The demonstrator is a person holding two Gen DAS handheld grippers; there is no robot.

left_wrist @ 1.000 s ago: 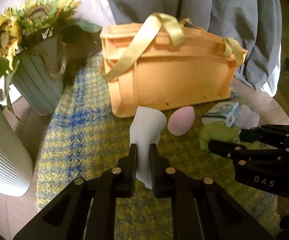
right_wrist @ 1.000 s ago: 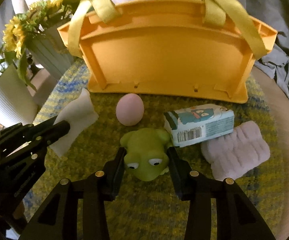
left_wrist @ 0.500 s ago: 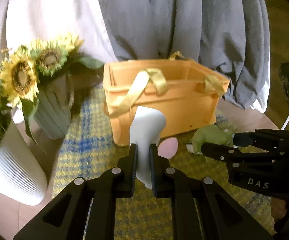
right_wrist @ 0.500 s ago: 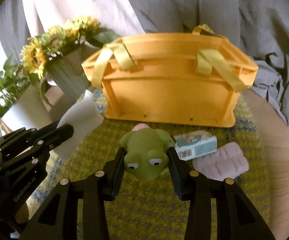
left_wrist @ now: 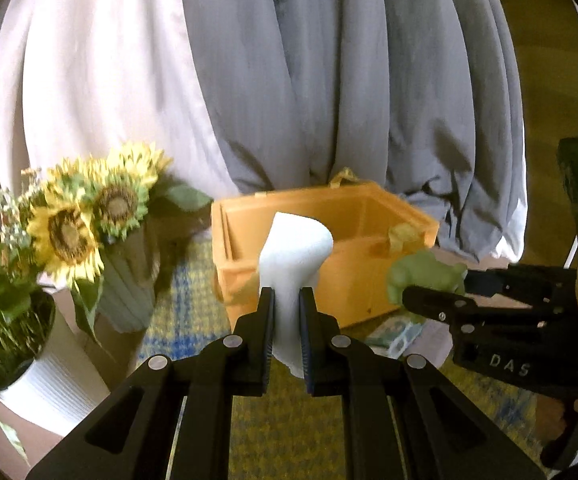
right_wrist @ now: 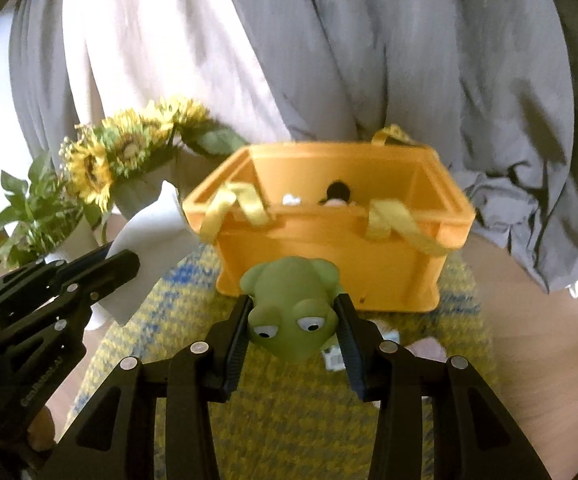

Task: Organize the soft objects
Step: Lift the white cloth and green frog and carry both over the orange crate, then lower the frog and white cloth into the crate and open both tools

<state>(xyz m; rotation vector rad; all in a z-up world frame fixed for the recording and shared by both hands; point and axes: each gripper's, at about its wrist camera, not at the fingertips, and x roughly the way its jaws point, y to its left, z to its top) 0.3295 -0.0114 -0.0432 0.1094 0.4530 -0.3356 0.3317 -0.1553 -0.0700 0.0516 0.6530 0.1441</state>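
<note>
Grey and white curtains hang behind an orange crate standing on a yellow-blue woven mat, sunflowers to its left. The left gripper is clamped on a white foam piece held up before the crate. The right gripper grips a green frog toy, raised above the mat just before the crate's near wall.

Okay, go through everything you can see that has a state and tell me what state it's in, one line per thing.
left gripper: shut on the white sponge, lifted.
right gripper: shut on the green frog toy, lifted.
orange basket: upright, open-topped, some things inside.
tissue pack: lying on the mat.
sunflowers: standing in a vase.
</note>
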